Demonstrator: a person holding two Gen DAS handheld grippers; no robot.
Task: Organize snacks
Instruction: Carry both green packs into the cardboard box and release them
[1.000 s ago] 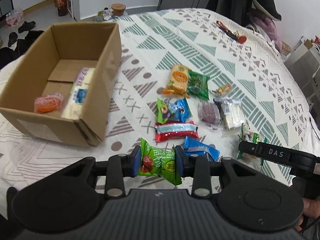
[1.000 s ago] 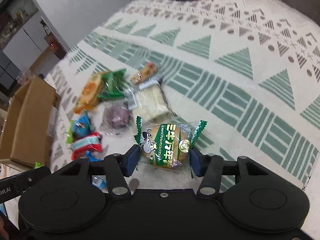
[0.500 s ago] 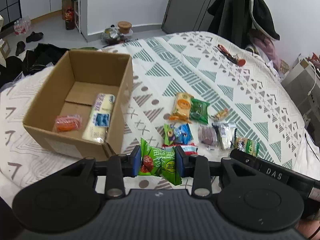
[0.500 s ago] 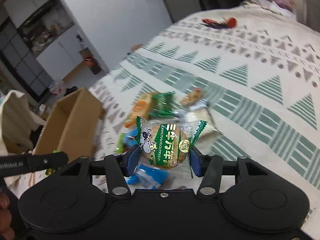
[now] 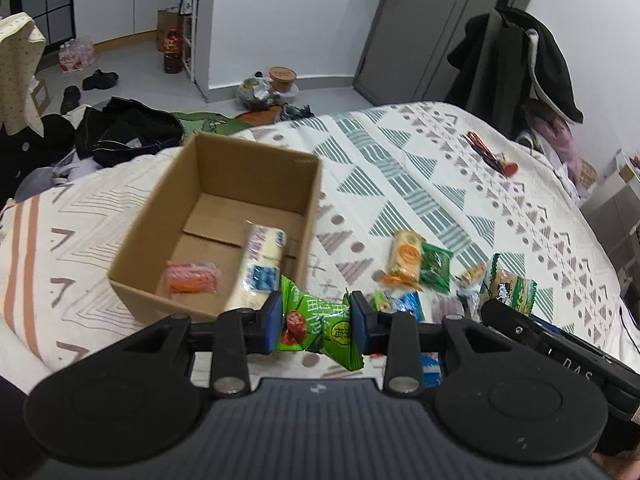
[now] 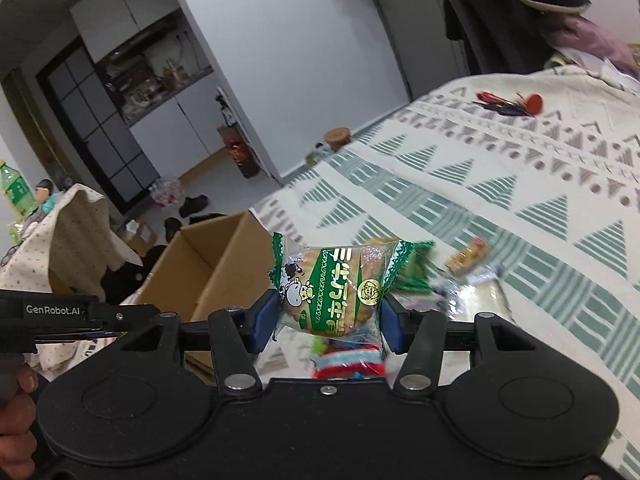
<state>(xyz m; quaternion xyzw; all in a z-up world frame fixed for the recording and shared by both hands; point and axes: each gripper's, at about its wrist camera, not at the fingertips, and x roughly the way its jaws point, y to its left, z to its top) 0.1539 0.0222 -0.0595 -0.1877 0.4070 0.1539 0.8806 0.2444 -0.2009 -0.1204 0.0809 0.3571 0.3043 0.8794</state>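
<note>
We are in a home bedroom. A bed (image 5: 460, 208) with a patterned cream and green cover fills the right of the scene, and a dark coat (image 5: 520, 60) hangs at its far side beside a grey door (image 5: 424, 28). On the far left floor we see shoes (image 5: 100, 79), heaped dark clothes (image 5: 128, 130) and white cupboards (image 5: 104, 0).

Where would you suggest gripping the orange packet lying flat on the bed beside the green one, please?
Grip the orange packet across its narrow width near the middle, coming from above. It lies flat, with its long axis running away from the camera. The green packet touches its right side, so that finger needs to slip between them; the left side is free. Both grippers already hold snacks, so one must unload first.
</note>
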